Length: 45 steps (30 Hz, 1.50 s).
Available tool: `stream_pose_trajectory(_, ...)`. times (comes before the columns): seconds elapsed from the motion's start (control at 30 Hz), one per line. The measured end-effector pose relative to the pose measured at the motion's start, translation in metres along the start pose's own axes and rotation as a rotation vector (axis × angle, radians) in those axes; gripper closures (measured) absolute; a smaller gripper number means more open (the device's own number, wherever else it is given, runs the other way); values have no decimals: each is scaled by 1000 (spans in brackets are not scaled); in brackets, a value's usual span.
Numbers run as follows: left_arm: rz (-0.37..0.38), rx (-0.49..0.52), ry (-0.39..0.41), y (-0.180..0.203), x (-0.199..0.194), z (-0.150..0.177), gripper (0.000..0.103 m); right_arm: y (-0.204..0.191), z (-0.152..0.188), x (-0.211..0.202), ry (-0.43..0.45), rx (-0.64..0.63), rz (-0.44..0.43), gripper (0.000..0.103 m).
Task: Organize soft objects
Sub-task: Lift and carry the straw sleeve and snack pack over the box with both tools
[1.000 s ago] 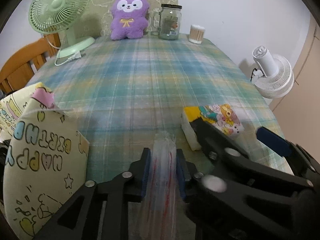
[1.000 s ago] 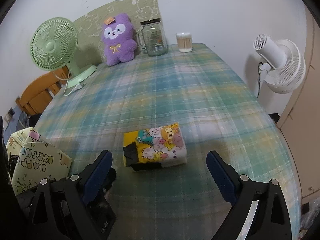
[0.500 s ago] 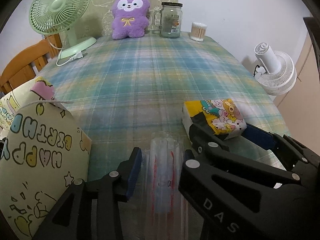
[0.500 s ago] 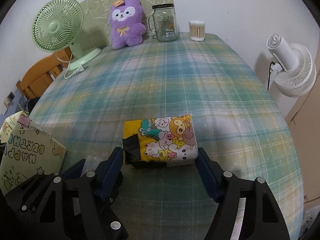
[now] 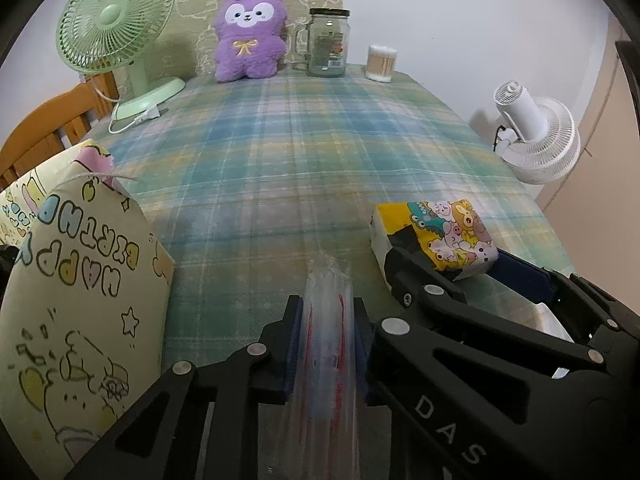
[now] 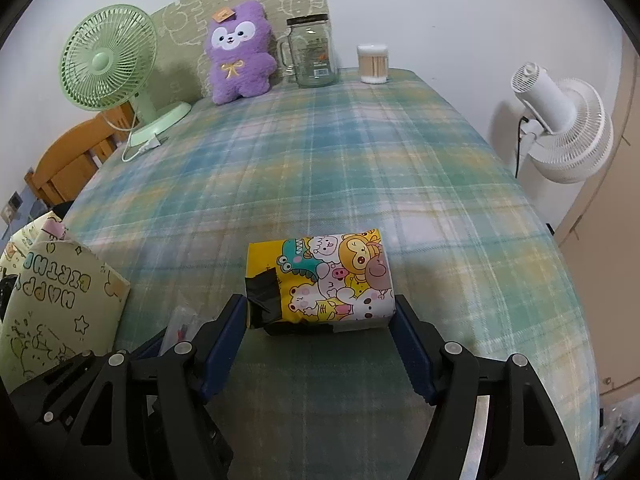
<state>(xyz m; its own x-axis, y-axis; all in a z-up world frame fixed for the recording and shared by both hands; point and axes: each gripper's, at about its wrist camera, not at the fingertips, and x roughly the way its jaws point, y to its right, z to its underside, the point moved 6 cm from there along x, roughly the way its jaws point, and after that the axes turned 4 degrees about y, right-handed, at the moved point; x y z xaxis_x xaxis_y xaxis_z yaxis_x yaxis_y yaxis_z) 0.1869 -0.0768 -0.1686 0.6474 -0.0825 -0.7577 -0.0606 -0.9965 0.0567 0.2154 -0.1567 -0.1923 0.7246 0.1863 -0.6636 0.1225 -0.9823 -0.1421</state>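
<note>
My left gripper [image 5: 326, 340] has its two blue-padded jaws pressed against a clear plastic bag [image 5: 326, 364] with red markings, which stands upright between them and runs out of the bottom of the left wrist view. My right gripper [image 6: 320, 344] sits spread wide, one blue pad at each near corner of the tissue pack [image 6: 320, 282]; I judge the pads to be touching its sides, though I cannot tell how firmly. The pack, yellow with cartoon animals, lies flat on the plaid tablecloth [image 6: 360, 168] near the front edge of the table. To the left of both grippers stands a cream gift bag [image 5: 80, 300] printed with birthday lettering. Along the far edge of the table, left to right: a green fan [image 6: 108, 68], a purple plush toy [image 6: 238, 52], a glass jar [image 6: 314, 54] and a tub of cotton swabs [image 6: 374, 63]. A white fan [image 6: 560, 128] stands beyond the table's right side.
</note>
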Motion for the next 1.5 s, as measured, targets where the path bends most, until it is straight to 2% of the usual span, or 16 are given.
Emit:
stream_pose_trajectory(1.0, 42, 77, 159, 40, -80, -19, 81, 23, -11, -106, 182, 59, 55, 29)
stream_pose_trajectory(1.5, 64, 94, 245, 50, -129, -34, 81, 20, -26, -162, 280, 50, 84, 29)
